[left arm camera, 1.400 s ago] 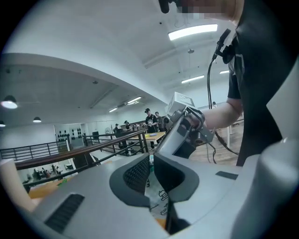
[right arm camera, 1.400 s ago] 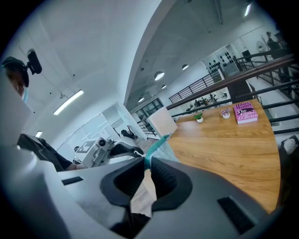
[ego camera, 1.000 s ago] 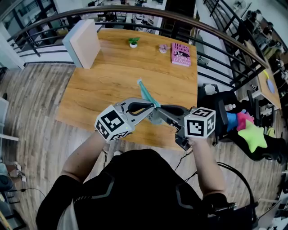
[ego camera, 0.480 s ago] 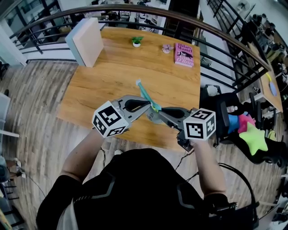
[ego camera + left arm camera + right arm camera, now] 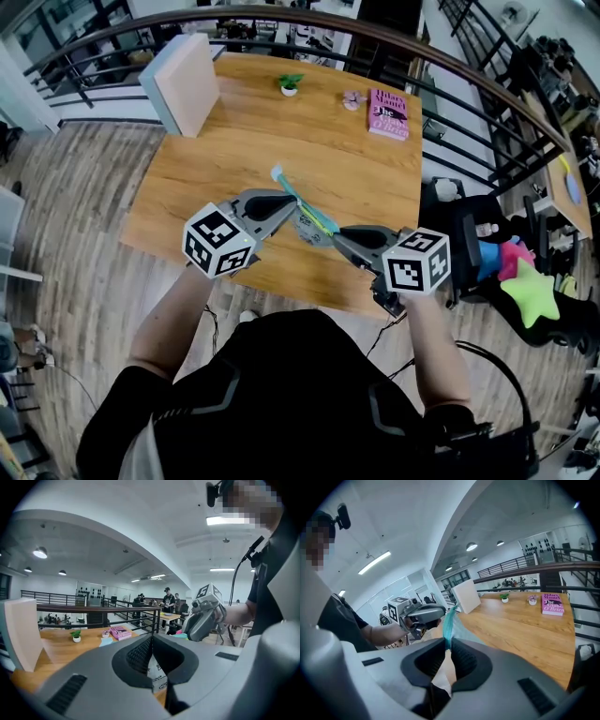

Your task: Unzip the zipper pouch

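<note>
My right gripper (image 5: 336, 236) pinched the zipper pouch (image 5: 306, 223) at its near end, my left gripper (image 5: 289, 208) clamped on it just beside, its teal zipper (image 5: 286, 184) running away leftward.

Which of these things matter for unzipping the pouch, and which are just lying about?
In the job: zipper pouch, left claw, right claw, both shut on it.
Lying about: pink book, potted plant, small flower pot, pale block, star toy.
</note>
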`<act>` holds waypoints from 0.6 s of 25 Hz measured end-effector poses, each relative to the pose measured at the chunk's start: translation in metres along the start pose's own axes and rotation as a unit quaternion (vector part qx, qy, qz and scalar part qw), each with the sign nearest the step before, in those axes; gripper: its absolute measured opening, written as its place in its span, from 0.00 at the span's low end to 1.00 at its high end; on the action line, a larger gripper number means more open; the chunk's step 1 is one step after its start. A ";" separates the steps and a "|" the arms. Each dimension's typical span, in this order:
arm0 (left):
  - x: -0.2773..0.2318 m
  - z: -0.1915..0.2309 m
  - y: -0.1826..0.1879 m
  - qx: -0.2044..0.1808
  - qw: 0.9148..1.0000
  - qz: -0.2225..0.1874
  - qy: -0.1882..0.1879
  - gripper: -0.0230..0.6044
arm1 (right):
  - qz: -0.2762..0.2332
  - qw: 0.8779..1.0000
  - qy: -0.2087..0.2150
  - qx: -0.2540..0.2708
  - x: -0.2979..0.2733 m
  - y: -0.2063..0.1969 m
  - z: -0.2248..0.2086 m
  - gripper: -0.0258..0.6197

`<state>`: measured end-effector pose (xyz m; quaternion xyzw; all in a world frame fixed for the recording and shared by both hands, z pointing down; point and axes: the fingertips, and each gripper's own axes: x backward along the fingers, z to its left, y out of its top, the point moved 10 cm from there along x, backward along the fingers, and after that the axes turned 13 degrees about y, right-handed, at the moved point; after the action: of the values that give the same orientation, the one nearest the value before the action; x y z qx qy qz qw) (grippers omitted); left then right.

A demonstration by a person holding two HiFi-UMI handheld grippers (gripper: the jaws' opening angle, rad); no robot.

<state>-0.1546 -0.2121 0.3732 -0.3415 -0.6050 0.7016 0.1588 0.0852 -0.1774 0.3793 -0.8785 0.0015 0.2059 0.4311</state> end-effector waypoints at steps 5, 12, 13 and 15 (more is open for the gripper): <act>0.004 0.010 -0.003 0.009 1.000 0.008 0.023 0.08 | 0.004 1.000 -0.008 -0.004 0.005 -0.006 -0.009 0.11; 0.015 0.030 -0.011 0.021 0.997 0.019 0.067 0.08 | 0.004 0.999 -0.026 -0.020 0.010 -0.013 -0.024 0.12; 0.016 0.033 -0.012 0.022 0.997 0.021 0.073 0.08 | 0.004 0.999 -0.027 -0.024 0.010 -0.014 -0.027 0.12; 0.016 0.035 -0.015 0.017 0.997 0.029 0.076 0.08 | 0.003 0.999 -0.029 -0.032 0.009 -0.016 -0.034 0.12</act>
<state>-0.1923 -0.2249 0.3847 -0.4088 -0.5690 0.6879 0.1896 0.1084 -0.1915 0.4068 -0.8854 -0.0149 0.2325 0.4022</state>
